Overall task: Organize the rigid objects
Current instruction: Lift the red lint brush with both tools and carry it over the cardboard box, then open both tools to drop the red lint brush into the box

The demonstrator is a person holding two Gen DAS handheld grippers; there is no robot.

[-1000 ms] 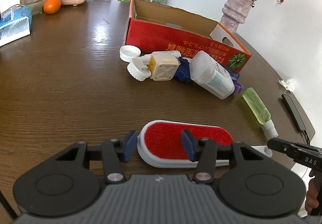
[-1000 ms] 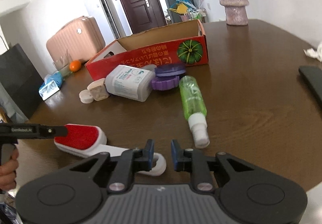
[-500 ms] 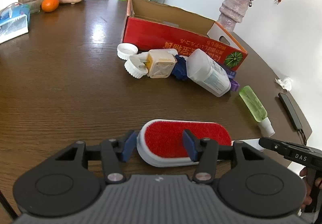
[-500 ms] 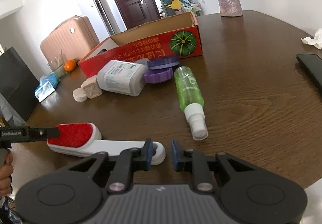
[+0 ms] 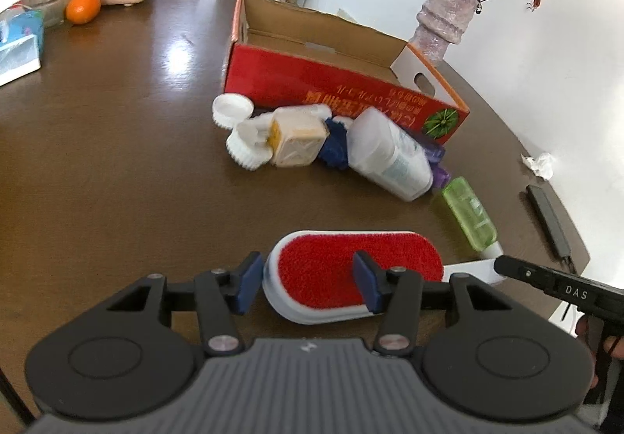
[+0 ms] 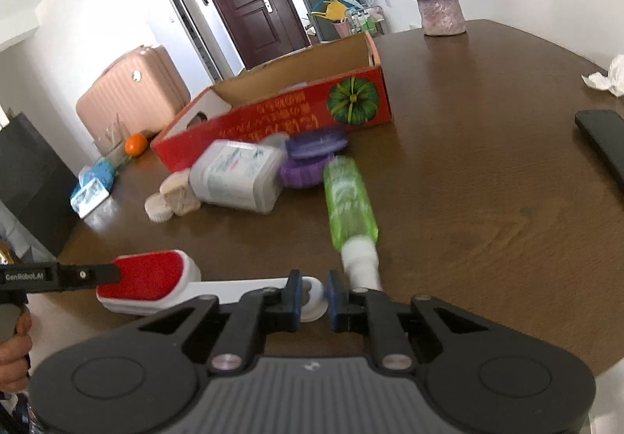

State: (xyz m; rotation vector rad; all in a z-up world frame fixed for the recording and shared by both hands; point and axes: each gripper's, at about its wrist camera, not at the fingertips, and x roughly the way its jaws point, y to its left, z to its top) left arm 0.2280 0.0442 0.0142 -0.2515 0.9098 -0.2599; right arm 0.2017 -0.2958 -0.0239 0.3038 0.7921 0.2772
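The lint brush [image 5: 360, 270], white with a red pad, lies flat on the brown wooden surface [image 5: 117, 169], near its front edge. Its white handle ends in a ring [image 6: 314, 297]. The left gripper [image 5: 308, 286] stands over the head of the brush: one finger is just beside the rounded end, the other is in front of the red pad, and I cannot tell if the jaws press on it. The right gripper [image 6: 313, 297] is at the ring of the handle; its jaws are closing, with the ring between them, and they look already tight on it. A hand [image 6: 13, 352] holds the grip of the left tool.

Just beyond the handle lies a green spray bottle [image 6: 349, 200] on its side, its white cap toward the right gripper. Further behind is a group of things close together: a large white bottle [image 5: 392, 157], purple lids [image 6: 314, 157], a blue piece [image 5: 333, 145], a beige square container [image 5: 296, 139] and white toothed caps [image 5: 243, 147]. Behind this group stands an open red cardboard box [image 5: 331, 83]. A vase with dried roses [image 5: 444, 20], an orange [image 5: 82, 7], a crumpled tissue [image 5: 540, 165] and a black flat device [image 5: 548, 219] are well apart from the brush.
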